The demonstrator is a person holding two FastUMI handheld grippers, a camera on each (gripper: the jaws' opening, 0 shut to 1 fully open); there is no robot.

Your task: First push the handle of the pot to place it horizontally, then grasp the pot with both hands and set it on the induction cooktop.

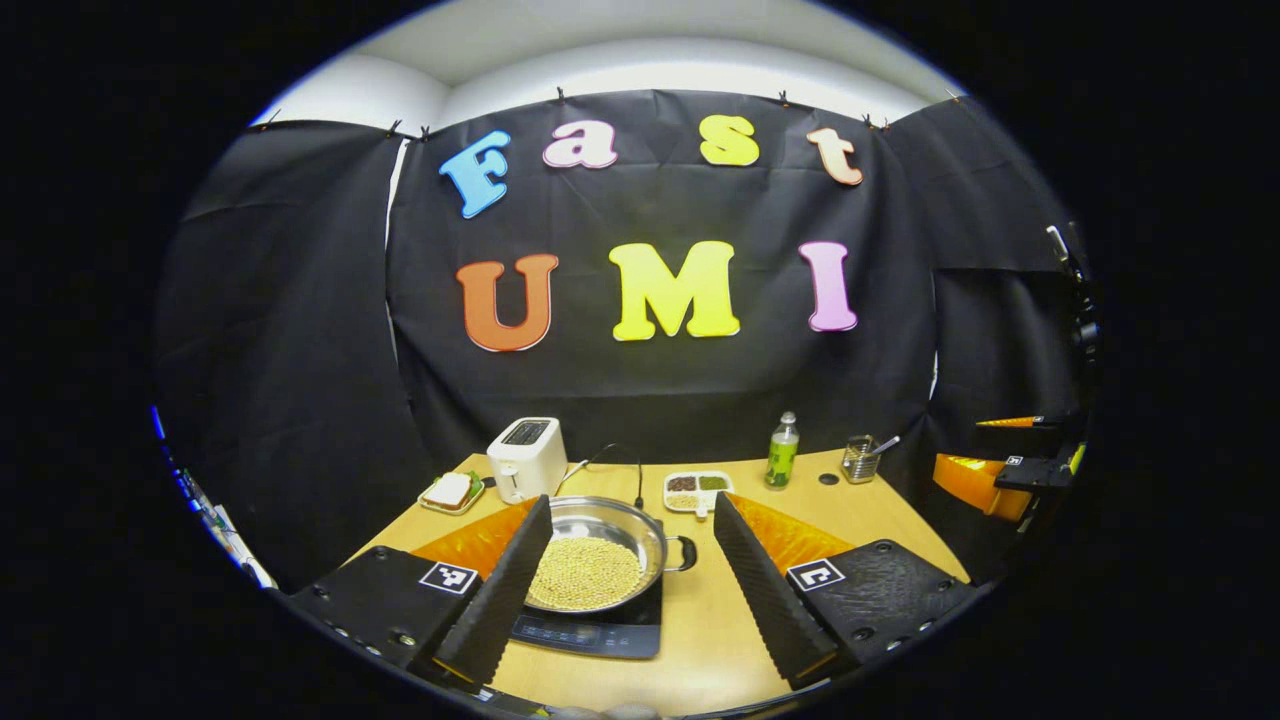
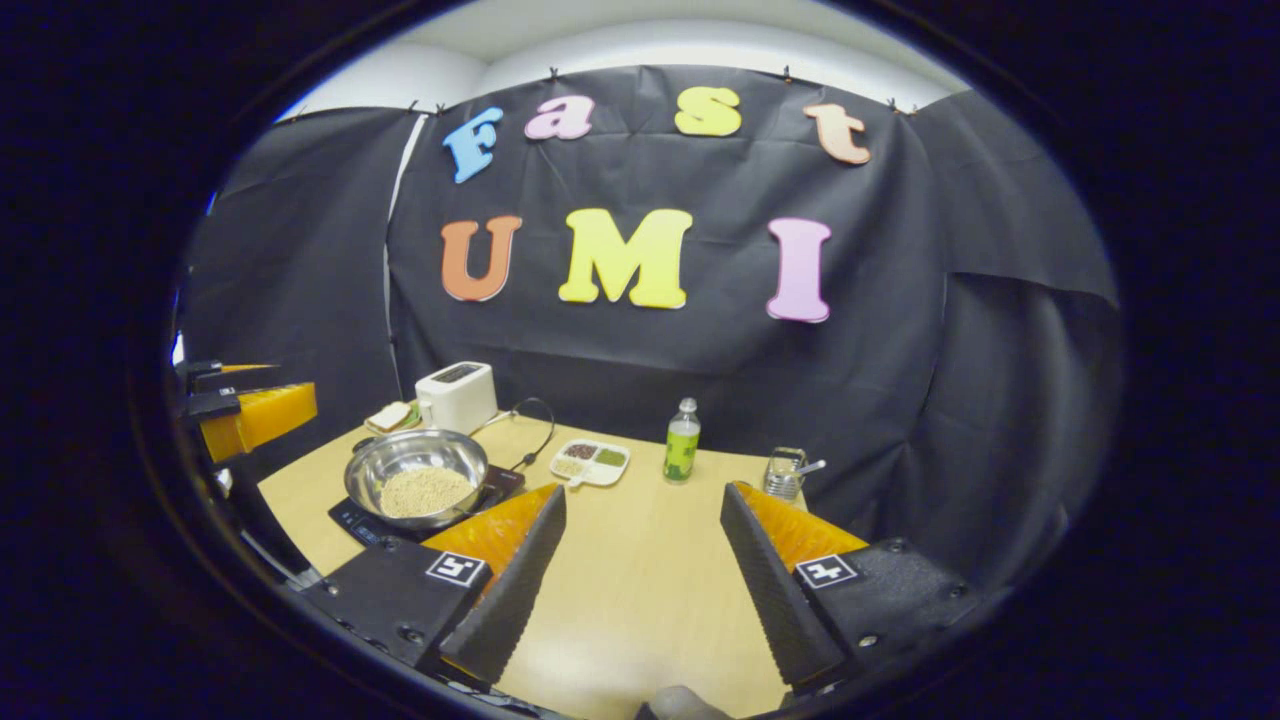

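Note:
A steel pot [image 1: 600,555] full of pale grains sits on the black induction cooktop [image 1: 592,630], its small black handle [image 1: 682,552] sticking out to the right. My left gripper [image 1: 630,580] hangs open above the table, its left finger in front of the pot's left side and nothing between the fingers. In the right gripper view the same pot [image 2: 415,480] rests on the cooktop [image 2: 360,520] at the left. My right gripper [image 2: 640,570] is open over bare table, well to the right of the pot. The other gripper [image 2: 250,410] shows at the far left edge.
On the wooden table [image 2: 650,560] stand a white toaster [image 1: 527,458], a plate with a sandwich [image 1: 450,492], a divided dish of grains [image 1: 697,488], a green bottle [image 1: 782,452] and a metal cup with a utensil [image 1: 860,458]. A black cord runs from the toaster.

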